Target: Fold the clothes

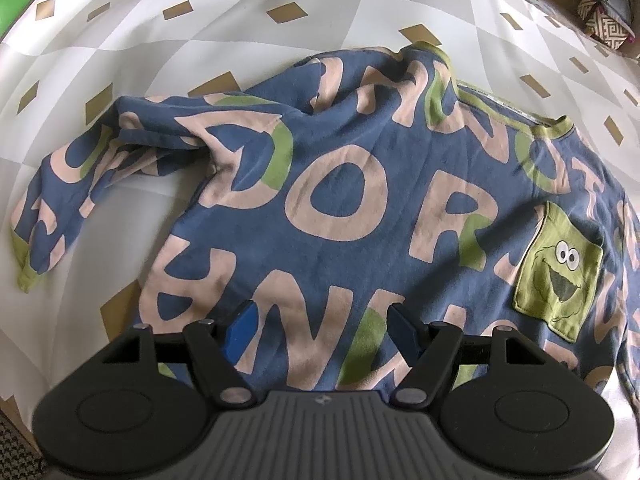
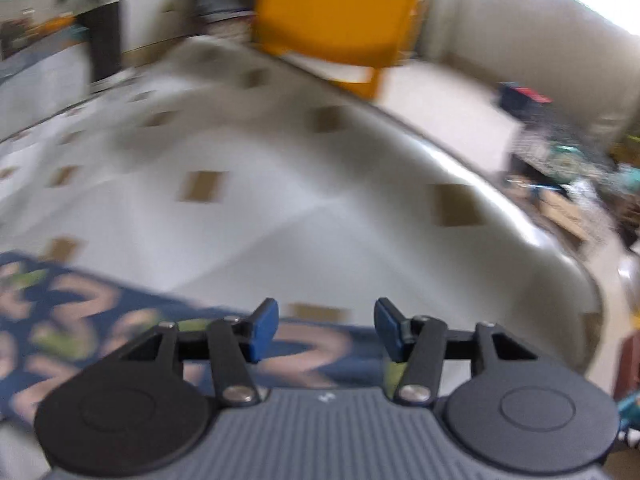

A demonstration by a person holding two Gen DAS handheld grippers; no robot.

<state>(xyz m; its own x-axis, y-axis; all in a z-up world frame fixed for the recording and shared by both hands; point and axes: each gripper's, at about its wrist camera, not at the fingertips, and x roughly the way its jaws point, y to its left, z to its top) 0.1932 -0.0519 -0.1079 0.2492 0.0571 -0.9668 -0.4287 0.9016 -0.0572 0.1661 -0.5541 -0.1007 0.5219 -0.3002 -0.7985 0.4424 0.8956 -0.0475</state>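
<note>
On a counter (image 1: pixel 240 32) covered by a white and grey diamond-patterned cloth with small tan squares lies a blue sweatshirt (image 1: pixel 344 200), spread out front side up. Large pale pink and green letters cover it, and its trim is green. One sleeve (image 1: pixel 80 176) stretches out to the left of the left wrist view, rumpled, ending in a green cuff. The green neckband (image 1: pixel 520 116) sits toward the upper right, and a green chest pocket (image 1: pixel 558 270) printed with a googly-eyed cartoon face lies at the right.

The left gripper (image 1: pixel 322 326) hangs over the sweatshirt's lower body, pointing steeply down. Its blue fingers (image 1: pixel 242 332) are spread apart with nothing between them; whether the tips touch the fabric cannot be told.

The right wrist view is blurred. The right gripper (image 2: pixel 326 330) is over the sweatshirt's (image 2: pixel 100 320) edge, facing out across bare cloth. Its blue fingers (image 2: pixel 262 330) are parted and released, gripping nothing. Beyond the counter's (image 2: pixel 500 200) far edge stands a yellow chair (image 2: pixel 336 16), with indistinct clutter on the floor at right.
</note>
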